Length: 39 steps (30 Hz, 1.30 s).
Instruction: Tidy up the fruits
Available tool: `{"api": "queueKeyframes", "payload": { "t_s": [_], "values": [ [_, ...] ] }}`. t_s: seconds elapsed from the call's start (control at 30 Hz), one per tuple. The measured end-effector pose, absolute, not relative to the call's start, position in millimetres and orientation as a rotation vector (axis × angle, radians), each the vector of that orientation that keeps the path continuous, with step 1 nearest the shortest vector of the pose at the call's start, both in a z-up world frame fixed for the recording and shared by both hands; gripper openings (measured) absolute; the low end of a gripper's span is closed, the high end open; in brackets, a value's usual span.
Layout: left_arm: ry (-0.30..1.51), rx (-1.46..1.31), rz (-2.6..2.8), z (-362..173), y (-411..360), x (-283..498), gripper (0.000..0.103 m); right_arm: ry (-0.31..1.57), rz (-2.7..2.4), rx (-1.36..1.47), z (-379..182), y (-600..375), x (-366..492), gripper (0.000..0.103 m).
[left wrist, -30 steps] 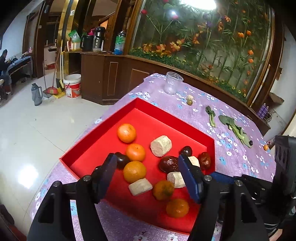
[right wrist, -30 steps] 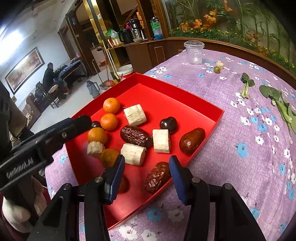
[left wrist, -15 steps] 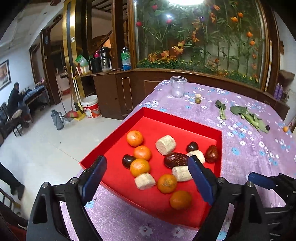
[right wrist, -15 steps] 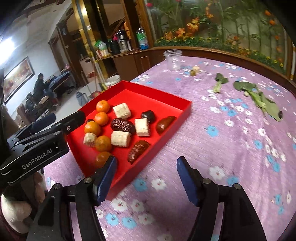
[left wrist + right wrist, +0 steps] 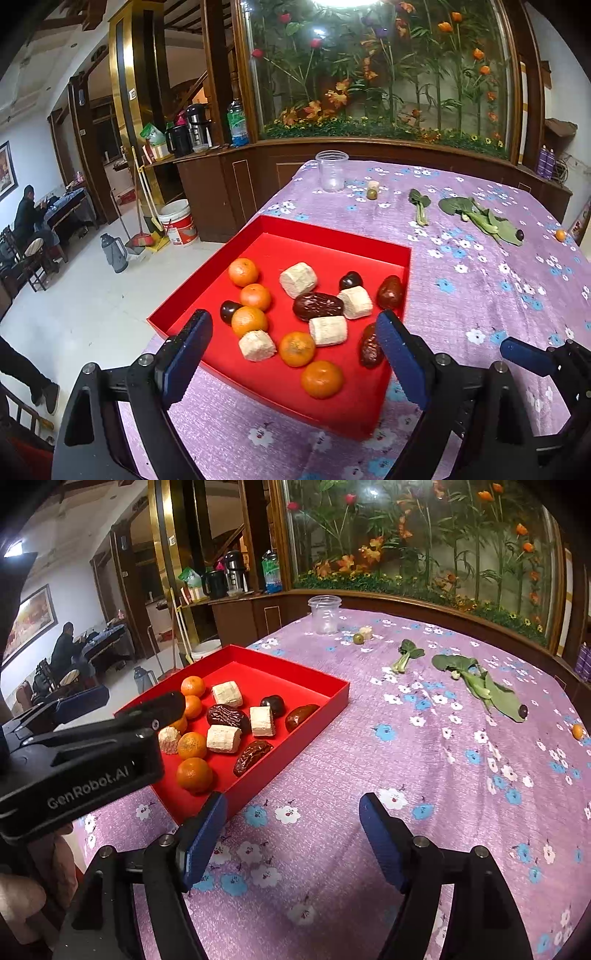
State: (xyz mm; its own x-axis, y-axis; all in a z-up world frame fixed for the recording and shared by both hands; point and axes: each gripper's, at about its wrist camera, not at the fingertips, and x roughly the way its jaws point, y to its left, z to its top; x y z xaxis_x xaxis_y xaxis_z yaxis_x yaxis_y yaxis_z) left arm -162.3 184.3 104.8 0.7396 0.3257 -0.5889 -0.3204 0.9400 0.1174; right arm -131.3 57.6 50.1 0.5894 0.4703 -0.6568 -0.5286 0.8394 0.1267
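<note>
A red tray (image 5: 325,230) (image 5: 291,666) sits at the table's left edge. It holds several oranges (image 5: 322,378), dark red dates (image 5: 317,305) and pale sugarcane chunks (image 5: 297,279). My left gripper (image 5: 291,354) is open and empty, raised over the tray's near edge. My right gripper (image 5: 290,834) is open and empty above the purple cloth, right of the tray's near corner. The left gripper's body (image 5: 85,760) shows at the left of the right wrist view.
On the purple floral tablecloth (image 5: 424,768) lie a clear plastic cup (image 5: 331,170), a small green fruit (image 5: 371,193), leafy greens (image 5: 480,218), a dark grape (image 5: 520,234) and a small orange (image 5: 560,235) at the far right. The floor drops off left of the table.
Both grippers have pulled back and up from the tray. The right gripper has swung right, from over the tray's dates to above the bare cloth. Both jaws have widened.
</note>
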Motion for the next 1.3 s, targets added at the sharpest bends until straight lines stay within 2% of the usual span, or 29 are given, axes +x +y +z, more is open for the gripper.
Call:
{"api": "queueKeyframes", "payload": {
  "t_s": [0.23,0.27,0.3,0.43,0.97,1.3],
  "values": [
    [0.560,0.019,0.393,117,171,-175,0.090,0.719,0.574,-0.062,55,48,-139,0.080],
    [0.512,0.022,0.416,122,169,-183,0.092,0.709,0.576,-0.062,57,47,-142,0.080],
    [0.472,0.024,0.436,127,168,-189,0.101,0.700,0.579,-0.063,58,47,-144,0.080],
    [0.362,0.054,0.539,138,161,-209,0.103,0.673,0.590,-0.081,62,51,-154,0.082],
    [0.590,-0.091,0.442,111,183,-193,0.103,0.685,0.568,-0.105,59,63,-162,0.087],
    [0.623,-0.109,0.431,100,188,-188,0.103,0.699,0.579,-0.131,53,75,-163,0.087]
  ]
}}
